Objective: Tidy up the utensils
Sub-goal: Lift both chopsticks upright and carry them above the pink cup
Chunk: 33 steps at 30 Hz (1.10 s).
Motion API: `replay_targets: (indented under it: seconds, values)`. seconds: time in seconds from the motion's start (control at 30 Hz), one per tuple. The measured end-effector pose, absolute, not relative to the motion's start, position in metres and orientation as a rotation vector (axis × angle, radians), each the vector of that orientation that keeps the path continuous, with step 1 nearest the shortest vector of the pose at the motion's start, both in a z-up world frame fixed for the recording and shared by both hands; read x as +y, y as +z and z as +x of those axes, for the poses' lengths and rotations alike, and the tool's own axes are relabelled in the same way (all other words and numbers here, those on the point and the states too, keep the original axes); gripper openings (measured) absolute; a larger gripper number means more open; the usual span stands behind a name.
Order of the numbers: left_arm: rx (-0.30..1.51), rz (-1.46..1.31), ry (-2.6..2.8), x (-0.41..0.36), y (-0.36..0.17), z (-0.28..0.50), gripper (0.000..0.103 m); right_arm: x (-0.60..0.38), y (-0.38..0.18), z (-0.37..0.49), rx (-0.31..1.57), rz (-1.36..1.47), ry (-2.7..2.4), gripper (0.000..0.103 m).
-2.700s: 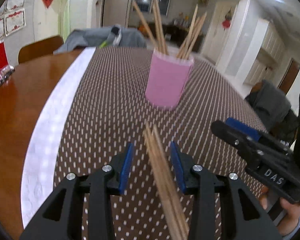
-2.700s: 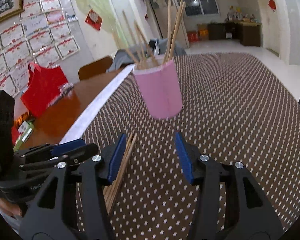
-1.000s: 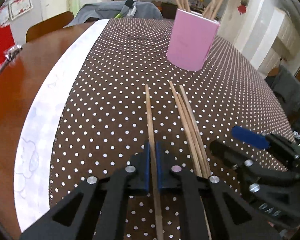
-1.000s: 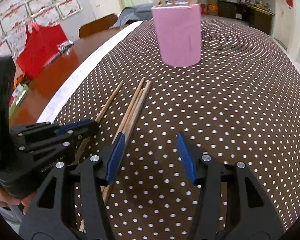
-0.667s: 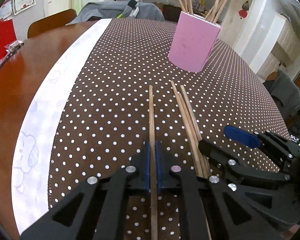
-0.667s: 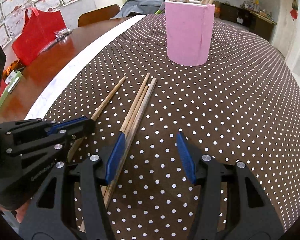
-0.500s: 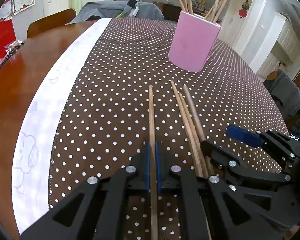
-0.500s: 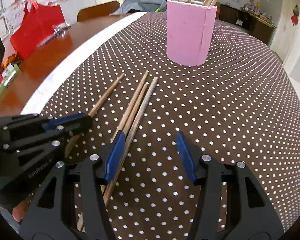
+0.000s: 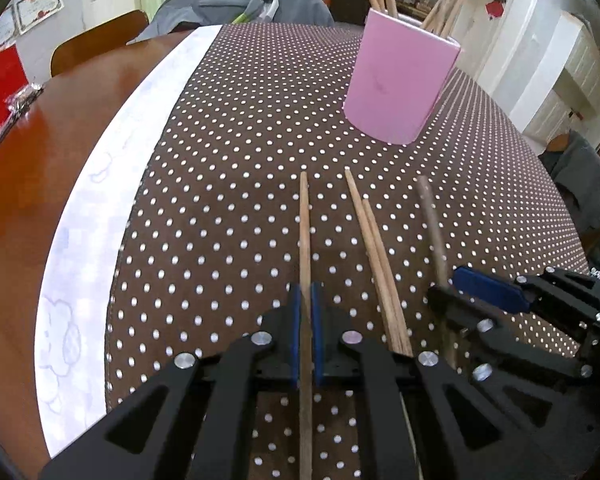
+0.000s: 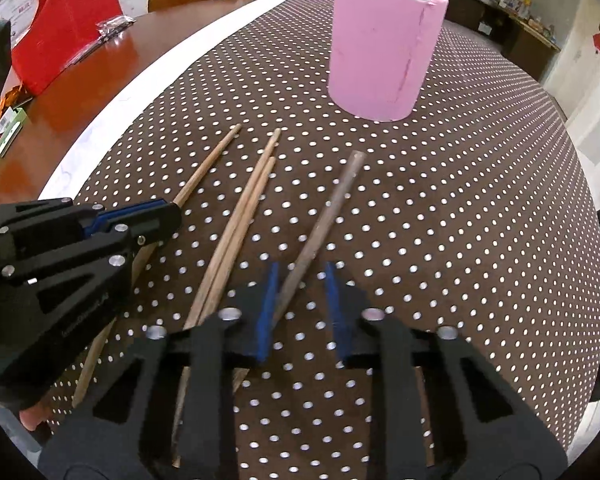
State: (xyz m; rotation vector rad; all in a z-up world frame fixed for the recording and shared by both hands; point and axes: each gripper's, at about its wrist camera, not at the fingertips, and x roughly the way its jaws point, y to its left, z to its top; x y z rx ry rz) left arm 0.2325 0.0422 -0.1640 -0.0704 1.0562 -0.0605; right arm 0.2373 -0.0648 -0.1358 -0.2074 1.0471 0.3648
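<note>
A pink cup (image 9: 400, 84) (image 10: 384, 44) holding several wooden chopsticks stands on the brown dotted cloth. My left gripper (image 9: 305, 308) is shut on one chopstick (image 9: 304, 232), which lies along the cloth; it also shows in the right wrist view (image 10: 204, 170). Two chopsticks (image 9: 374, 248) (image 10: 244, 208) lie side by side just to its right. My right gripper (image 10: 300, 280) is partly closed around a darker, blurred chopstick (image 10: 324, 216) (image 9: 432, 228); its pads have not met the stick.
A white strip (image 9: 112, 184) edges the cloth on the wooden table (image 9: 40, 152). A red bag (image 10: 56, 36) and small packets sit on the table's left. A chair (image 9: 96, 44) with grey clothing stands at the far side.
The right gripper's jaws have narrowed around one chopstick, which has swung out to the right of the pair. The left gripper stays shut on its chopstick.
</note>
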Motion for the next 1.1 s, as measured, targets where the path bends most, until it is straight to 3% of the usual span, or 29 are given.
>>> replay_targets:
  seconds: [0.17,0.47,1.1]
  values:
    - [1.080,-0.059,-0.063,0.041,-0.163,0.239,0.006,-0.080,-0.133,0.246,1.071,-0.135,0.392,0.008]
    - [1.005,-0.137,-0.121,0.042,-0.150,0.229,0.006,-0.114,-0.130,0.235,1.030,0.014,0.467,0.007]
    - [0.638,-0.181,-0.312,0.002,-0.037,0.211,0.005,-0.169,-0.030,0.211,0.666,0.189,0.567,0.007]
